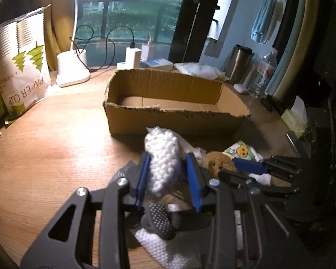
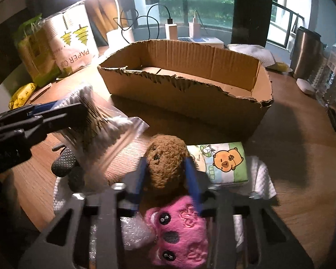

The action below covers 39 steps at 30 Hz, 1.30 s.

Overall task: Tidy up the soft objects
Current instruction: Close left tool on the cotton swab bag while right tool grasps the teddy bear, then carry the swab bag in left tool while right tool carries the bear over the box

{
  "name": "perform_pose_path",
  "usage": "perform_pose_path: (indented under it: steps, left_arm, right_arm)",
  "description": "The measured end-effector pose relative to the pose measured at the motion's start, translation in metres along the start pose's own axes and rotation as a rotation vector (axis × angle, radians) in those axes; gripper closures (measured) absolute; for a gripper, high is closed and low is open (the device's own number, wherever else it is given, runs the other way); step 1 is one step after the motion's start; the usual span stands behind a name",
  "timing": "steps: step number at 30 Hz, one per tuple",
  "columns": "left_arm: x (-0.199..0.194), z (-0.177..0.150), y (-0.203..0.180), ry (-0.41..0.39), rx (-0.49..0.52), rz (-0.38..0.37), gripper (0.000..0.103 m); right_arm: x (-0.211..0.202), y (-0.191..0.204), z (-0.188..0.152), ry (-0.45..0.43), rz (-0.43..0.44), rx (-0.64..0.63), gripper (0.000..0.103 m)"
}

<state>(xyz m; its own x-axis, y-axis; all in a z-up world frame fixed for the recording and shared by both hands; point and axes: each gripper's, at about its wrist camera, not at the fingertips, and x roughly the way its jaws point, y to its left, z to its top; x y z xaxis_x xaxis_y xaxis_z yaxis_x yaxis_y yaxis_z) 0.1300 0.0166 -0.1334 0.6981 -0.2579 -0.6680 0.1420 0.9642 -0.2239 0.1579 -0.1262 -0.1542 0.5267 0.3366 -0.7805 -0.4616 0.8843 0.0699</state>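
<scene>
My left gripper (image 1: 168, 158) is shut on a clear bag of small white beads (image 1: 162, 141), held above the wooden table. It also shows at the left of the right wrist view, where the left gripper (image 2: 56, 109) carries the blurred bag (image 2: 114, 130). My right gripper (image 2: 165, 162) is shut on a brown fuzzy plush (image 2: 165, 150), its blue pads pressing both sides. From the left wrist view, the right gripper (image 1: 246, 164) sits beside that brown plush (image 1: 219, 161). An open cardboard box (image 1: 168, 121), nothing visible inside it, stands just behind both.
A pink plush (image 2: 179, 231), a cartoon tissue pack (image 2: 224, 161), a white towel (image 2: 264, 179) and grey dotted gloves (image 1: 159, 219) lie beneath the grippers. A paper cup pack (image 1: 22, 67) and lamp base (image 1: 71, 69) stand left. A steel tumbler (image 1: 239, 62) stands back right.
</scene>
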Motion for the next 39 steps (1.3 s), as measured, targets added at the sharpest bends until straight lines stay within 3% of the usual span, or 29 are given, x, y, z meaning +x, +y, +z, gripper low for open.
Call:
perform_pose_path:
  steps: [4,8,27,39]
  left_arm:
    - [-0.007,0.003,0.001,-0.023,-0.005,-0.005,0.069]
    - [-0.018,0.010,0.002,-0.068,-0.022,-0.007,0.069]
    - [-0.036,0.046,-0.016,-0.167,-0.009,0.004,0.069]
    - [-0.020,0.073,-0.028,-0.211,0.025,0.012,0.069]
  right_arm:
    - [-0.006,0.000,0.001,-0.023,0.020,-0.007,0.083]
    - [-0.019,0.002,0.006,-0.065,0.032,-0.027,0.085]
    - [-0.080,-0.035,0.039,-0.241,0.007,-0.002,0.086]
    - [-0.082,-0.071,0.057,-0.291,-0.009,0.023,0.086]
